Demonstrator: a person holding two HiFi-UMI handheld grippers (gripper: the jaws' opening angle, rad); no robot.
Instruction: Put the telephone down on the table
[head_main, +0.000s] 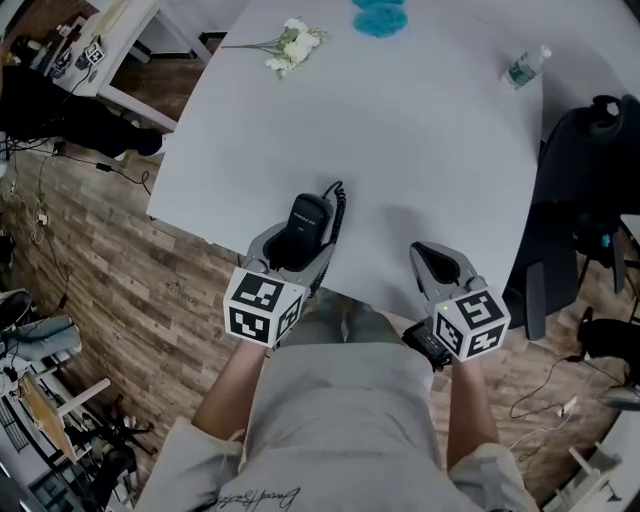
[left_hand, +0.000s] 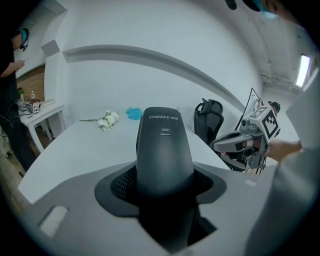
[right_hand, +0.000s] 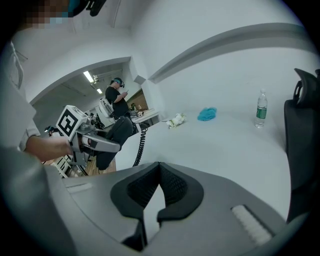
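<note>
A black telephone handset (head_main: 308, 216) with a coiled cord (head_main: 338, 203) sits between the jaws of my left gripper (head_main: 300, 246), which is shut on it over the near edge of the white table (head_main: 420, 150). In the left gripper view the handset (left_hand: 165, 150) rises upright between the pads, its tip pointing away. My right gripper (head_main: 436, 262) hovers at the table's near edge to the right, shut with nothing in it; its pads (right_hand: 172, 187) meet at the tip. The right gripper view shows the handset (right_hand: 118, 132) lifted off the table, cord (right_hand: 139, 146) dangling.
White flowers (head_main: 293, 47), a blue cloth (head_main: 380, 18) and a water bottle (head_main: 525, 67) lie at the table's far side. A black office chair (head_main: 585, 180) stands to the right. A side table (head_main: 100, 50) and a standing person (right_hand: 119, 97) are off to the left.
</note>
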